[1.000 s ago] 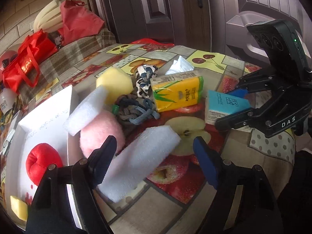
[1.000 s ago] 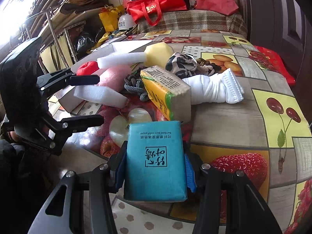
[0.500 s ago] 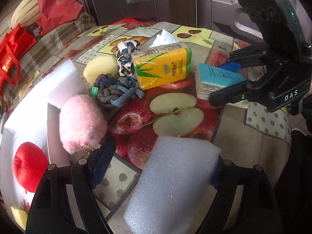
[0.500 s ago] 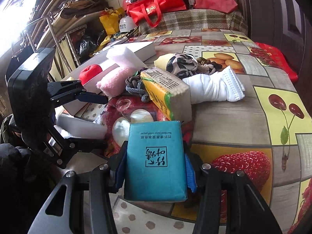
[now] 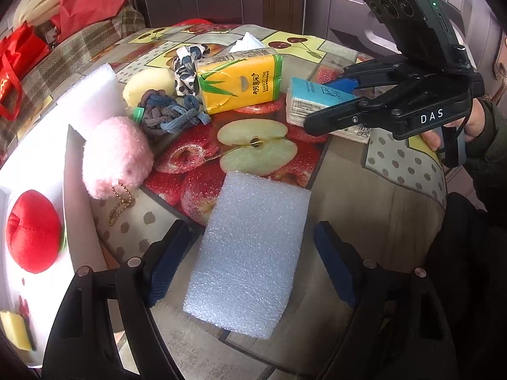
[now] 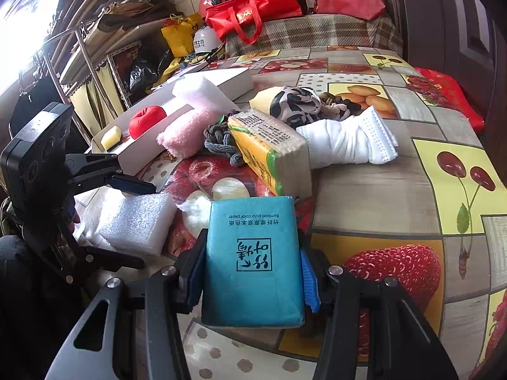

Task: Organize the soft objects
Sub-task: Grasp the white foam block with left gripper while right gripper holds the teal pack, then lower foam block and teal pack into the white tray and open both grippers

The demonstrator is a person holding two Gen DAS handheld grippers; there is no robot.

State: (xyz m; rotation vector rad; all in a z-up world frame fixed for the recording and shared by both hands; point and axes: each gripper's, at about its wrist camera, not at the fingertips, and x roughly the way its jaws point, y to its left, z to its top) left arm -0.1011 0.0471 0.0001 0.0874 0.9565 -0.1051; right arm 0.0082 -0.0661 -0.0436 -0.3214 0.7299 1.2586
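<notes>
A white foam block (image 5: 250, 253) lies flat near the table's front edge, between the jaws of my left gripper (image 5: 250, 234). A gap shows on each side of it, so the gripper is open. From the right wrist the same foam block (image 6: 136, 221) sits between the left gripper's (image 6: 147, 225) two fingers. My right gripper (image 6: 252, 250) is shut on a teal tissue pack (image 6: 253, 262), with both pads pressed on its sides and the pack low over the table. In the left wrist view the right gripper (image 5: 323, 101) and teal pack (image 5: 304, 98) are at the right.
A white box (image 5: 73, 221) at the left holds a red plush apple (image 5: 31, 231) and a small yellow sponge (image 5: 14, 329). A pink pompom (image 5: 117, 158), second foam piece (image 5: 92, 95), braided rope (image 5: 168, 117), yellow tissue pack (image 5: 240, 85) and white masks (image 6: 348, 139) crowd the middle. Bags lie behind.
The foam block has come from beside the pink pompom toward the table's front edge, staying between the left jaws. The left view has tipped downward. The right gripper and teal pack have kept still.
</notes>
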